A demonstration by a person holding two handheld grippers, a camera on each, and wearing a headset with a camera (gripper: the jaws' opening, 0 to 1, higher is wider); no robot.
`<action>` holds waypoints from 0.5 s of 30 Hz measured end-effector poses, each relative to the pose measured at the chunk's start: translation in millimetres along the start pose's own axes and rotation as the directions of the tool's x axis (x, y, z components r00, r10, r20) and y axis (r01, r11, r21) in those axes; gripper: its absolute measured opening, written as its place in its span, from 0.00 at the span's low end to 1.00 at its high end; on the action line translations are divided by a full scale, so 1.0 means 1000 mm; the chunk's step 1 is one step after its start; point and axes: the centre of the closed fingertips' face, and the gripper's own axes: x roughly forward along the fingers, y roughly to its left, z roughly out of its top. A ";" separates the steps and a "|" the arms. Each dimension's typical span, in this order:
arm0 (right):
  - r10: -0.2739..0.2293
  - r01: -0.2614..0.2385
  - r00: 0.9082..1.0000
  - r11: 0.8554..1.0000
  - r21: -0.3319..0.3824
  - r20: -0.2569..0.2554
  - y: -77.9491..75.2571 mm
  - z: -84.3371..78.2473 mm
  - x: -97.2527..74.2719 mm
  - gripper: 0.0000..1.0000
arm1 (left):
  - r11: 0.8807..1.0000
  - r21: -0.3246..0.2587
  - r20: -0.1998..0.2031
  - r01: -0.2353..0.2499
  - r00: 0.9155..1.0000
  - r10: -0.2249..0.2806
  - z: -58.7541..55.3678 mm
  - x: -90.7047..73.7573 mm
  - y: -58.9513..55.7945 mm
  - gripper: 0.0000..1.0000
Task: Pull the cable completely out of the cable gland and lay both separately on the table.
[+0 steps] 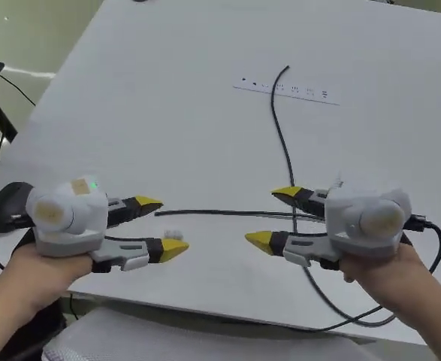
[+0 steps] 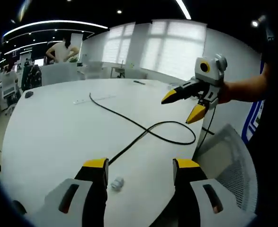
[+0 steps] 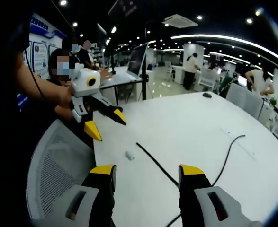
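Freed cable (image 1: 280, 143) and gland (image 2: 117, 183) lie apart — left gripper (image 1: 171, 224) and right gripper (image 1: 261, 216) gape empty.
I should lift straight up — any brush could nudge them together.

Black on the cable (image 1: 220, 213), pale white-grey on the small cable gland (image 1: 173, 235) at 7 o'clock of the plain white table (image 1: 167, 113), yellow-tipped black jaws and white-grey bodies on left gripper (image 1: 172, 225) and right gripper (image 1: 261, 216), green light atop the left.

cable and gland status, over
Open and empty: left gripper, right gripper. Separated: cable and cable gland, lying apart on the table. Nothing in the way.
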 end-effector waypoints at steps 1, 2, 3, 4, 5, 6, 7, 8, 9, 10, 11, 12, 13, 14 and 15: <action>-0.003 0.003 1.000 1.000 0.013 0.004 0.001 -0.004 -0.006 0.56 | 1.000 -0.005 0.007 -0.007 1.000 0.007 0.003 -0.003 0.000 0.58; -0.009 0.009 1.000 1.000 0.022 0.005 0.001 -0.006 -0.010 0.57 | 1.000 -0.008 0.011 -0.013 1.000 0.013 0.004 -0.006 0.000 0.60; -0.016 0.016 1.000 0.999 0.028 0.006 0.001 -0.009 -0.015 0.59 | 1.000 -0.015 0.012 -0.020 1.000 0.021 0.006 -0.009 0.000 0.62; -0.027 0.026 0.999 0.998 0.058 0.016 0.000 -0.012 -0.021 0.60 | 0.999 -0.023 0.008 -0.028 1.000 0.028 0.006 -0.010 -0.001 0.65; -0.036 0.034 0.999 0.996 0.082 0.024 0.000 -0.015 -0.025 0.62 | 0.999 -0.023 0.009 -0.034 0.999 0.035 0.005 -0.013 0.000 0.68; -0.052 0.048 0.998 0.992 0.115 0.038 -0.002 -0.018 -0.030 0.63 | 0.999 -0.022 0.010 -0.040 0.999 0.040 0.004 -0.015 0.001 0.69; -0.067 0.060 0.997 0.987 0.151 0.047 -0.004 -0.022 -0.035 0.65 | 0.998 -0.026 0.007 -0.048 0.999 0.048 0.003 -0.018 0.000 0.70; -0.074 0.065 0.996 0.983 0.174 0.048 -0.003 -0.025 -0.038 0.65 | 0.998 -0.035 0.003 -0.056 0.998 0.056 0.002 -0.020 0.000 0.72; -0.080 0.070 0.996 0.980 0.188 0.049 -0.003 -0.028 -0.041 0.66 | 0.997 -0.045 0.001 -0.064 0.998 0.064 0.000 -0.022 0.001 0.74; -0.088 0.077 0.995 0.978 0.194 0.048 -0.004 -0.031 -0.044 0.67 | 0.996 -0.052 0.002 -0.072 0.997 0.072 -0.001 -0.025 0.001 0.76; -0.098 0.087 0.994 0.976 0.201 0.047 -0.004 -0.034 -0.047 0.69 | 0.995 -0.059 -0.001 -0.079 0.997 0.079 -0.003 -0.027 0.001 0.78; -0.111 0.097 0.992 0.970 0.223 0.051 -0.004 -0.039 -0.050 0.71 | 0.995 -0.063 -0.004 -0.083 0.997 0.083 -0.004 -0.028 0.000 0.79; -0.115 0.100 0.992 0.967 0.232 0.054 -0.003 -0.041 -0.052 0.73 | 0.994 -0.065 -0.006 -0.088 0.996 0.088 -0.006 -0.029 0.000 0.80; -0.124 0.107 0.991 0.963 0.249 0.053 -0.003 -0.046 -0.055 0.75 | 0.993 -0.068 -0.010 -0.097 0.995 0.097 -0.008 -0.032 0.000 0.82; -0.123 0.106 0.991 0.962 0.251 0.051 -0.002 -0.049 -0.057 0.77 | 0.992 -0.072 -0.012 -0.105 0.994 0.105 -0.009 -0.033 0.000 0.83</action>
